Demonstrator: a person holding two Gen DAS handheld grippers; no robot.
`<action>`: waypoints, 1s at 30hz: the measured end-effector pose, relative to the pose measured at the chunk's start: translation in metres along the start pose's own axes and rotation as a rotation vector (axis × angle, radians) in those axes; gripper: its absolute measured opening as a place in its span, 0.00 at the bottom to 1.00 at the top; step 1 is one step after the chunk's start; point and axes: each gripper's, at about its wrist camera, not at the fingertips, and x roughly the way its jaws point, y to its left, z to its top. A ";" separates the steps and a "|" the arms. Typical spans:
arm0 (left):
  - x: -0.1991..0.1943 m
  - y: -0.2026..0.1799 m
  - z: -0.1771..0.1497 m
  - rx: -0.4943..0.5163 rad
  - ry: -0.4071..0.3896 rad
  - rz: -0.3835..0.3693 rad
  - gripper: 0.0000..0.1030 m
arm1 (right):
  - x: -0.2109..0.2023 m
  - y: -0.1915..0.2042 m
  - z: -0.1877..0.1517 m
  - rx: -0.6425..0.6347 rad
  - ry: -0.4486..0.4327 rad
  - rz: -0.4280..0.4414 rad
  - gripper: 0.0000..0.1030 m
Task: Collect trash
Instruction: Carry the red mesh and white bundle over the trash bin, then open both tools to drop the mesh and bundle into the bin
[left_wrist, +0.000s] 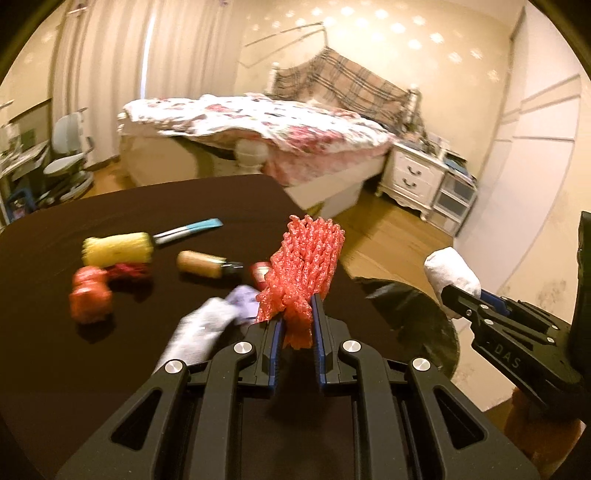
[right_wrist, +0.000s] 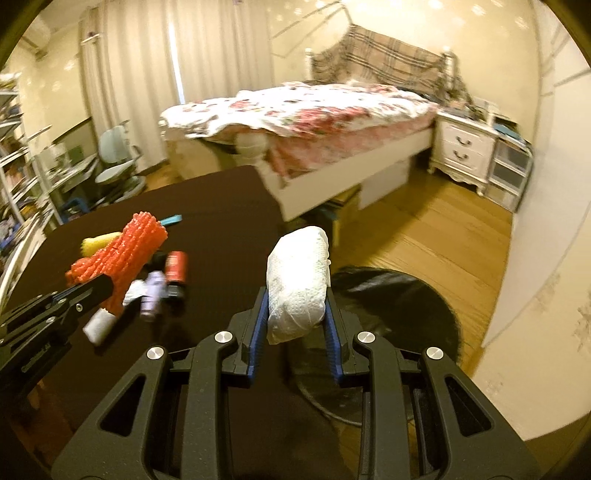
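table edge (right_wrist: 271, 201) seen at 12 o'clock, floor (right_wrist: 424, 236) open beyond | left gripper (left_wrist: 297, 314) clamped on red foam net (left_wrist: 304, 258), long axis upright | right gripper (right_wrist: 295, 306) clamped on white paper wad (right_wrist: 299, 280), upright

Warm yellowish light throughout. Pale curtains (right_wrist: 140, 62) along the far wall. Before them, a bed (right_wrist: 314, 110) under a floral quilt, plaid blanket (right_wrist: 391, 55) over the headboard. White nightstand (right_wrist: 461, 147) beside it. Wooden floor (right_wrist: 424, 236). Swivel chair (left_wrist: 70, 147) at left. Bookshelf (right_wrist: 14, 155) at far left.
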 end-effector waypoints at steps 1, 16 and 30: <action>0.003 -0.004 0.000 0.010 0.003 -0.004 0.15 | 0.003 -0.008 -0.001 0.010 0.004 -0.013 0.27; 0.066 -0.073 0.000 0.109 0.079 -0.046 0.15 | 0.027 -0.065 -0.014 0.105 0.035 -0.072 0.27; 0.093 -0.100 0.002 0.165 0.102 -0.035 0.16 | 0.034 -0.091 -0.010 0.144 0.023 -0.078 0.28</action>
